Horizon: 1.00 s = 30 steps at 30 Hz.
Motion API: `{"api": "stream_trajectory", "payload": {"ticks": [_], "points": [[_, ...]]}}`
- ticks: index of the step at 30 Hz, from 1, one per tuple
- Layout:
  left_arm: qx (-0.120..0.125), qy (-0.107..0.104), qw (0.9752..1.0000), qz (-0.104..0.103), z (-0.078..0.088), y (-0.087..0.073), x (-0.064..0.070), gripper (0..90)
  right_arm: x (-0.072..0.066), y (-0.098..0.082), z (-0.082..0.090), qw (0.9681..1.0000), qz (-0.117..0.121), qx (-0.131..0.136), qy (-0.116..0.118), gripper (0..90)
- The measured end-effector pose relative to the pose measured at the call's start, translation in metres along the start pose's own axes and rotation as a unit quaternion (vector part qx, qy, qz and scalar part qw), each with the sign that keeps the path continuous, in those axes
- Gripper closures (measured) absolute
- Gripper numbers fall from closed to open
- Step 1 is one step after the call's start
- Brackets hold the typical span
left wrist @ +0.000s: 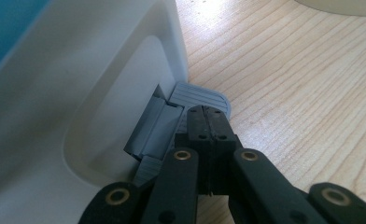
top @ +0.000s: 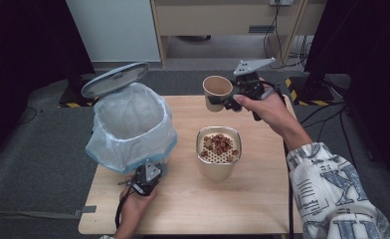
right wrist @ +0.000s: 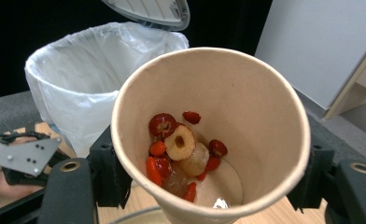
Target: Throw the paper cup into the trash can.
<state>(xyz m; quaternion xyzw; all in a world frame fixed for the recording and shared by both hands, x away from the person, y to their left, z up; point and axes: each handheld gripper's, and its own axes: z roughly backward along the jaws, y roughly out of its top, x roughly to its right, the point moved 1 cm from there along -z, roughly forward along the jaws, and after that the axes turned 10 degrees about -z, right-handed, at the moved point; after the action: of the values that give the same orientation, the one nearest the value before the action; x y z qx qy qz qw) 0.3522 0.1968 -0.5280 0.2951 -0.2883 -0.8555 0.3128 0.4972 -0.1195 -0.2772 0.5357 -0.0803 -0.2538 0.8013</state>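
My right gripper (top: 222, 102) is clamped on a tan paper cup (top: 216, 91), held above the far side of the light wooden table (top: 262, 199); inside the cup lie red and pale fruit pieces (right wrist: 181, 151). My left gripper (left wrist: 208, 122) has its jaws pressed together on the grey ribbed foot pedal (left wrist: 197, 97) of the white bin (top: 131, 124), whose grey lid (top: 114, 78) stands open over a clear plastic liner. Near the table's middle stands a metal strainer pot (top: 218, 152) holding brown scraps.
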Motion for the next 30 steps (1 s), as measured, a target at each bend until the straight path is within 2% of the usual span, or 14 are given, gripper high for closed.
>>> {"api": "stream_trajectory", "payload": {"ticks": [11,30], "points": [[0.0,0.001,1.0,-0.002,0.0,0.0,0.0,89.8,-0.014,0.009,-0.022,0.9999,0.002,-0.005,0.013,30.9],[0.0,0.001,1.0,-0.001,0.0,0.0,0.0,89.8,-0.034,0.027,-0.044,0.9996,0.002,-0.002,0.028,30.9]]}}
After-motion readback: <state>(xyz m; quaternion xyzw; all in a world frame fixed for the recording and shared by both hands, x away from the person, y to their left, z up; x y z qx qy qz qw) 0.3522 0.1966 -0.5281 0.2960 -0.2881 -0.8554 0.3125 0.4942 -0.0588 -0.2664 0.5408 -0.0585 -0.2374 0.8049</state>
